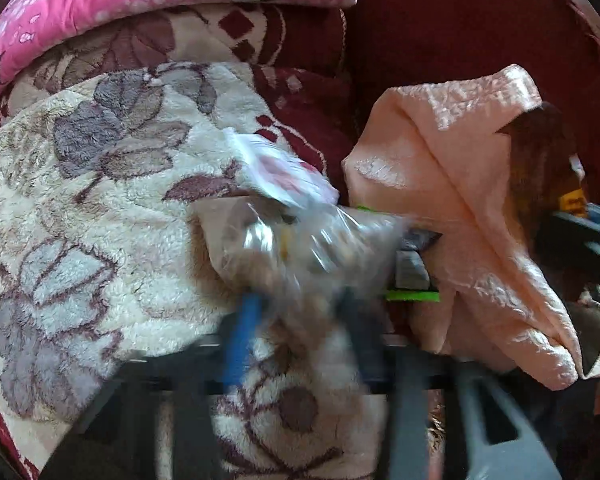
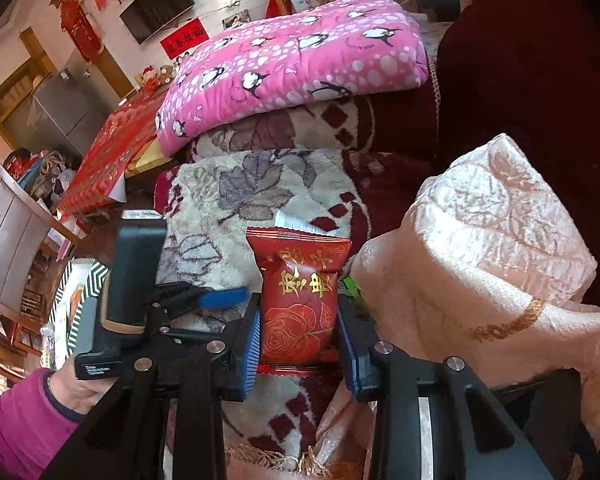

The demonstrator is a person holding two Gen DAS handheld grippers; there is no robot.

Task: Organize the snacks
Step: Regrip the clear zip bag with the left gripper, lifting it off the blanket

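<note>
The right wrist view shows the right gripper (image 2: 298, 344) clamping a red snack packet (image 2: 300, 300) above the floral blanket (image 2: 236, 192). Only the blurred left view shows the left gripper (image 1: 300, 312) pinching a clear plastic bag (image 1: 296, 240).

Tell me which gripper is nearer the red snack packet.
Right. The right gripper clamps the red snack packet; the left gripper sits apart beside it, holding a clear bag.

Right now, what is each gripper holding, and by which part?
The right gripper clamps the red rose-printed snack packet by its lower sides. The left gripper pinches the clear plastic snack bag at its lower end.
</note>
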